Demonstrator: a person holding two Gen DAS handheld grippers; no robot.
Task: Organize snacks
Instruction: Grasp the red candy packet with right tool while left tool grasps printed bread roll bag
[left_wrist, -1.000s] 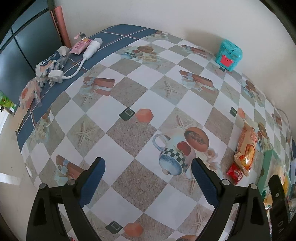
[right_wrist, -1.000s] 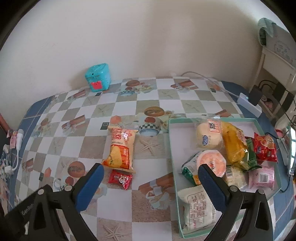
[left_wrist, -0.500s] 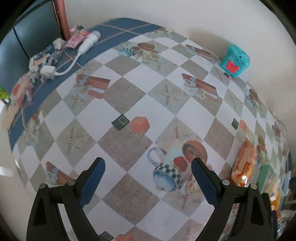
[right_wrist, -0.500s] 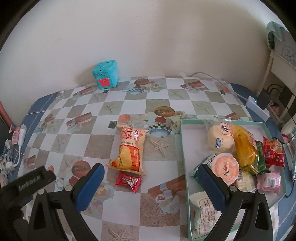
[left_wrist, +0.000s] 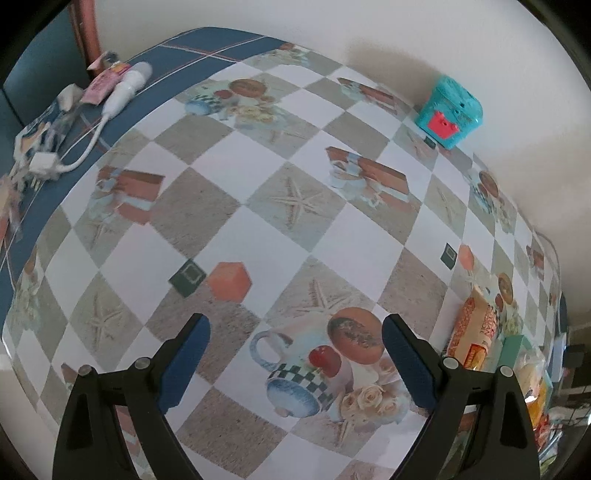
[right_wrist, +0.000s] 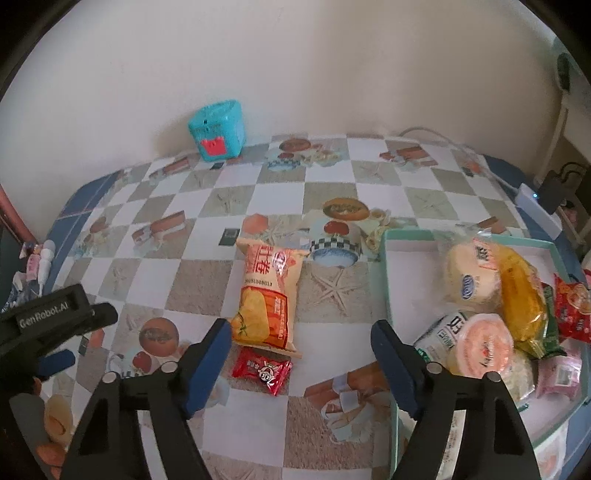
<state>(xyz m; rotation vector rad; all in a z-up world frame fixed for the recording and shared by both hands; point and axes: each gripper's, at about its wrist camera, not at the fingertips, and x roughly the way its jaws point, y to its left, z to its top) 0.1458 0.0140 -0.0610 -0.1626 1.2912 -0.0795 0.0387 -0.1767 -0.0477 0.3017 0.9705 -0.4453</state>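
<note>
An orange chip bag lies on the checked tablecloth, with a small red candy packet just in front of it. A teal tray at the right holds several wrapped snacks. My right gripper is open and empty, hovering just above and behind the red packet. My left gripper is open and empty over bare tablecloth; it also shows at the left of the right wrist view. The chip bag and the tray sit at the left wrist view's right edge.
A teal toy box stands by the back wall. A white charger with cable and small packets lie at the table's far left edge. A white power strip and cables lie at the far right.
My right gripper has moved left and closer to the table, toward the chip bag and red packet. My left gripper has moved forward and lower over the tablecloth. Both stay open.
</note>
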